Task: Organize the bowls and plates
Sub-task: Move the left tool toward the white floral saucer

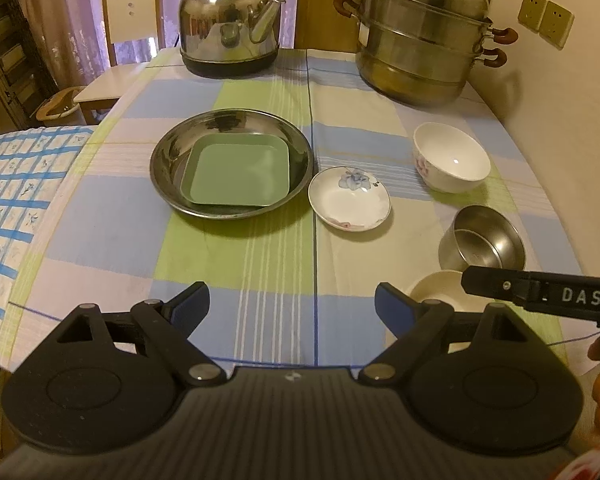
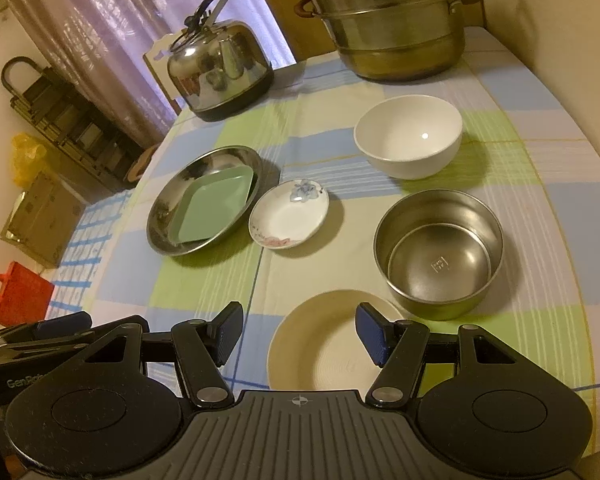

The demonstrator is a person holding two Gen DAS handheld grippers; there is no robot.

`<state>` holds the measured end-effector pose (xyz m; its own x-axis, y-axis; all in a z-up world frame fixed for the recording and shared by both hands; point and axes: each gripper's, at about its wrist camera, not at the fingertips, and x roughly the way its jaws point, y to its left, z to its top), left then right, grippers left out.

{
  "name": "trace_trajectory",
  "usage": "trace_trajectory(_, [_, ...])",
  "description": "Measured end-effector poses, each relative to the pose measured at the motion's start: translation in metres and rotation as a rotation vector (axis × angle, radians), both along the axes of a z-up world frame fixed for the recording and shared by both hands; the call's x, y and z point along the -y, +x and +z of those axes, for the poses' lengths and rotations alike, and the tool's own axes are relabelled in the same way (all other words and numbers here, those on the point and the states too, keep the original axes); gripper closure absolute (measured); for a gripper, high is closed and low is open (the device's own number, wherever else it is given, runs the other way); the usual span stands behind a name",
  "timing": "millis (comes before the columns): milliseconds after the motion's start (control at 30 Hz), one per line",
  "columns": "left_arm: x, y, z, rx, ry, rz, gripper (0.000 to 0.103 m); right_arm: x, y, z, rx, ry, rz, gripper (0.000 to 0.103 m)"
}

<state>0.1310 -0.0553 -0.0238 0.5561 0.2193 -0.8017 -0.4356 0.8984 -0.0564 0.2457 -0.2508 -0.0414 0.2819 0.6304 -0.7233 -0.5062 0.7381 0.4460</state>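
Currently both sets of fingers stand apart with nothing between the pads; neither tool holds a dish.

Right gripper (image 2: 298, 334): the cream plate (image 2: 320, 344) lies directly below and ahead of it, lower centre of the right wrist view. One blue pad overlaps the plate's right rim in the picture, the other sits off its left edge (contact cannot be judged from this angle, but the pads look above the plate, not on it). Plate is round, so no long axis to align with; only the rim matters.

Left gripper (image 1: 292, 306): points at bare checked cloth on the worktop (image 1: 236, 248). In its view the cream plate (image 1: 440, 286) is only a sliver at lower right, partly behind the right tool's black arm.

Other dishes: steel pan (image 2: 168, 196) with the green square plate (image 2: 216, 204) inside it, left of centre; floral saucer (image 2: 290, 216) just beside the pan; white bowl (image 2: 410, 136) upper right; steel bowl (image 2: 438, 252) just beside the cream plate, at its upper right.

Judgement: the right hand is much nearer the cream plate. Next move likely a short drop onto its rim.
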Motion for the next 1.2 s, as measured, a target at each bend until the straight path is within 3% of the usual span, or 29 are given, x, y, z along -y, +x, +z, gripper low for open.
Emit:
trace_trajectory(367, [-0.022, 0.046, -0.02, 0.011, -0.021, -0.056, 0.02, -0.024, 0.031, -0.004, 0.011, -0.009, -0.035, 0.041])
trace_trajectory(767, [-0.045, 0.096, -0.051, -0.016, -0.099, -0.077, 0.039, -0.052, 0.07, -0.027, 0.04, -0.094, -0.041, 0.041])
trace_trajectory(1200, [-0.058, 0.125, -0.067, -0.044, -0.118, -0.083, 0.044, -0.077, 0.094, -0.042, 0.031, -0.122, -0.009, 0.054])
